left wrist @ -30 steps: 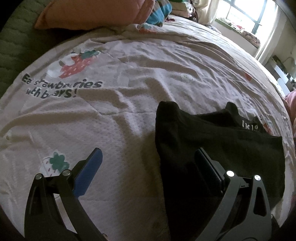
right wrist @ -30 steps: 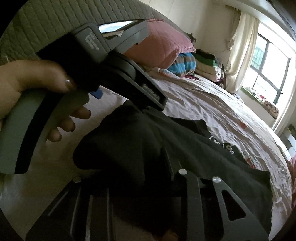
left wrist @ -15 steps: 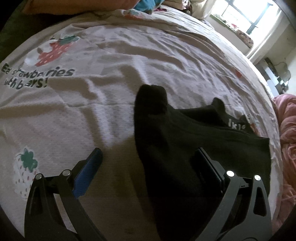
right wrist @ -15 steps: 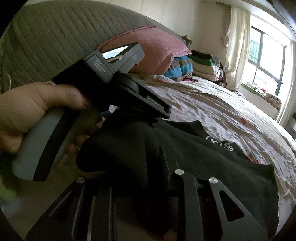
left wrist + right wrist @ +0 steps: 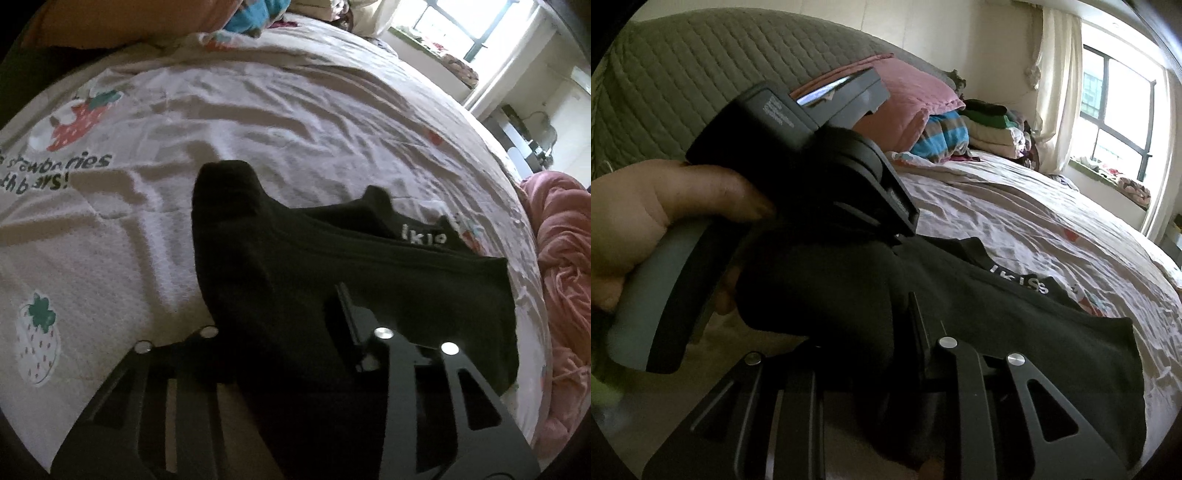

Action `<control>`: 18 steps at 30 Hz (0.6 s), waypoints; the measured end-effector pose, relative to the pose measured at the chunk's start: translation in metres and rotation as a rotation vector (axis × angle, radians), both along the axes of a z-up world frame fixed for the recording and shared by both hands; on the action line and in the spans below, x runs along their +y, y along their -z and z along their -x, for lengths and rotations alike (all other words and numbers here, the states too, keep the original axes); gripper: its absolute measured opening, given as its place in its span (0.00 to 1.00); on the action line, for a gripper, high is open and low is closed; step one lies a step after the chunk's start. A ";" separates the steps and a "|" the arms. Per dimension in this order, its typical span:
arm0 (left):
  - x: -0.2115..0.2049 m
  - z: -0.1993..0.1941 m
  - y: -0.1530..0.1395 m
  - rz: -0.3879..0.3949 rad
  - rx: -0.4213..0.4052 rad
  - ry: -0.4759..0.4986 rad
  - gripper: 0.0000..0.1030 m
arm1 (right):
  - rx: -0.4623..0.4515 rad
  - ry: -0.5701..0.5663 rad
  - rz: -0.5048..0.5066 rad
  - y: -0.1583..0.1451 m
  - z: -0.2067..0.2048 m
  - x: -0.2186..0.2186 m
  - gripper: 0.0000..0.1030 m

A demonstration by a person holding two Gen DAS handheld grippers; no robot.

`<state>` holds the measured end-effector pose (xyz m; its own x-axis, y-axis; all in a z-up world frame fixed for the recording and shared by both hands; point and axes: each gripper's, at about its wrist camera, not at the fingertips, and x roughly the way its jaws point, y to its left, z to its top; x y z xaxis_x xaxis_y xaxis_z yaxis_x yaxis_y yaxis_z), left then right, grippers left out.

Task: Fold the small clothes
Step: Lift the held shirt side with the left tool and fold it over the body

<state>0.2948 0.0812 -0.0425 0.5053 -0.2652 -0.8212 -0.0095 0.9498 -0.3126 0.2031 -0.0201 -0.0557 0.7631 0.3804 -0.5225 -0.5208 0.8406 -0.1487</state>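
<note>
A small black garment (image 5: 332, 266) with white lettering lies on the strawberry-print bedsheet (image 5: 221, 110), its near edge lifted. My left gripper (image 5: 280, 325) is shut on the garment's near edge, cloth bunched between the jaws. My right gripper (image 5: 886, 325) is shut on the same black garment (image 5: 1015, 314) close beside it. The left gripper's body (image 5: 798, 155) and the hand holding it fill the left of the right wrist view.
A pink pillow (image 5: 905, 96) and stacked folded clothes (image 5: 979, 125) lie at the bed's head by a quilted green headboard (image 5: 683, 74). A pink blanket (image 5: 561, 258) is bunched at the right bed edge. A window (image 5: 1119, 122) is beyond.
My left gripper was open over the garment's edge and has closed on it. The garment's edge is lifted higher. The right gripper keeps its hold.
</note>
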 end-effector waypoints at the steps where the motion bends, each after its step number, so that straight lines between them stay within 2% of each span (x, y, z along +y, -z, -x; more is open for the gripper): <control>1: -0.001 0.002 -0.003 0.002 -0.006 0.002 0.25 | -0.001 0.002 -0.002 -0.001 0.002 -0.002 0.20; 18: -0.053 0.029 -0.069 -0.048 -0.118 0.075 0.20 | -0.047 0.098 -0.069 -0.035 0.035 -0.049 0.18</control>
<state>0.2659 0.0283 0.0263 0.5789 -0.2675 -0.7702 0.0960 0.9605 -0.2614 0.1682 -0.0689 -0.0205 0.8215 0.3360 -0.4606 -0.4291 0.8963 -0.1114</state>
